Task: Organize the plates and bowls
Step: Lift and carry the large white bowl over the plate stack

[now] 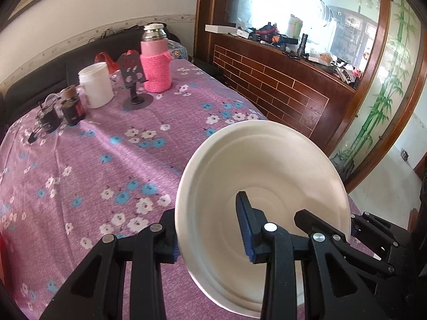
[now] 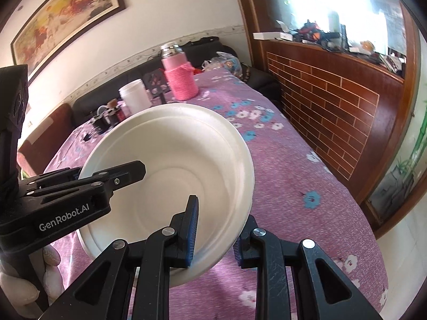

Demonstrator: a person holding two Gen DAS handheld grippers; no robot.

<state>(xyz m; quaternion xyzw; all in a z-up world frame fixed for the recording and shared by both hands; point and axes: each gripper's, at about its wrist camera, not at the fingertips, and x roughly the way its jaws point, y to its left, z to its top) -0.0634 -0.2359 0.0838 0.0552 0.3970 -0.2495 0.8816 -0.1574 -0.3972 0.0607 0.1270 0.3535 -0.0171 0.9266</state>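
Both grippers straddle opposite rims of the white, round, moulded-fibre bowl (image 1: 267, 200), held tilted above the purple floral tablecloth (image 1: 93, 165): left gripper (image 1: 210, 229) and right gripper (image 2: 216, 229) each pinch its wall, apparently sharing the load for a steady carry.

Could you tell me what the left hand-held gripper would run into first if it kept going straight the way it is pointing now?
Probably only the purple flowered tablecloth at first; the left hand-held gripper already straddles the white bowl's rim. Farther along stands the pink flask, though depth is hard to judge.
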